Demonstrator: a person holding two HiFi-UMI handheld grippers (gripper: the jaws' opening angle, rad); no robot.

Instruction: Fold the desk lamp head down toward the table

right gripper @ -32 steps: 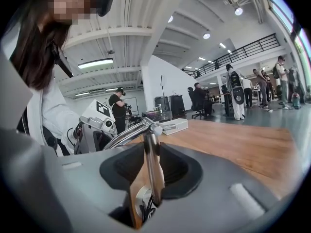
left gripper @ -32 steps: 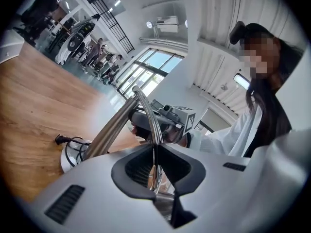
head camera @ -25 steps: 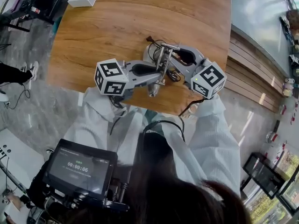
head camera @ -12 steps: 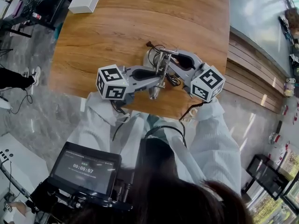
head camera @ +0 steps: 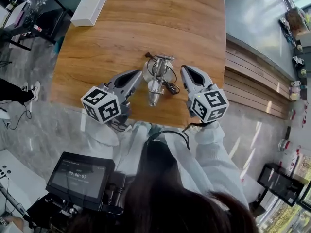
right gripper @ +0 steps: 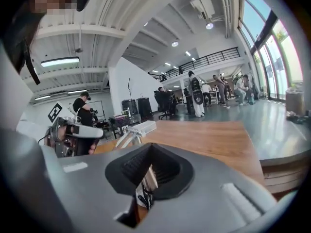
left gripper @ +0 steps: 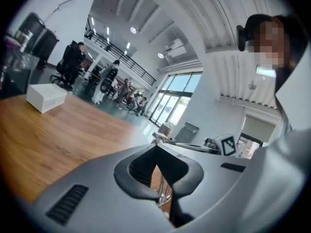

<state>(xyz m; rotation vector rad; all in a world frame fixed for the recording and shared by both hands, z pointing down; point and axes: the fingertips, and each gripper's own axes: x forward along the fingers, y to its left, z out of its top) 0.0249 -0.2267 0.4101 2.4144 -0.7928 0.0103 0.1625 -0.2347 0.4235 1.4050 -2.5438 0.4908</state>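
Two grippers flank the desk lamp (head camera: 156, 79), the left gripper (head camera: 135, 75) just to its left and the right gripper (head camera: 187, 70) just to its right. Each has its jaws pressed together on nothing and neither touches the lamp. The lamp stands on the wooden table (head camera: 121, 33) close to the near edge. It has a round pale base (head camera: 147, 73) and thin bright metal rods jointed into an arm, with a small cone-shaped lamp head (head camera: 153, 97) pointing toward the near edge and a dark cable (head camera: 170, 85) looped at its right. It will probably handle as light and stiff, with hinges that resist a little. The smooth rods could slip between the pads, and the small base may slide or tip on the polished wood grain. A sound hold would likely be one gripper steadying the base or lower rod while the other grips the upper rod beside the head. A white box (head camera: 88, 8) lies at the far left corner, well apart.
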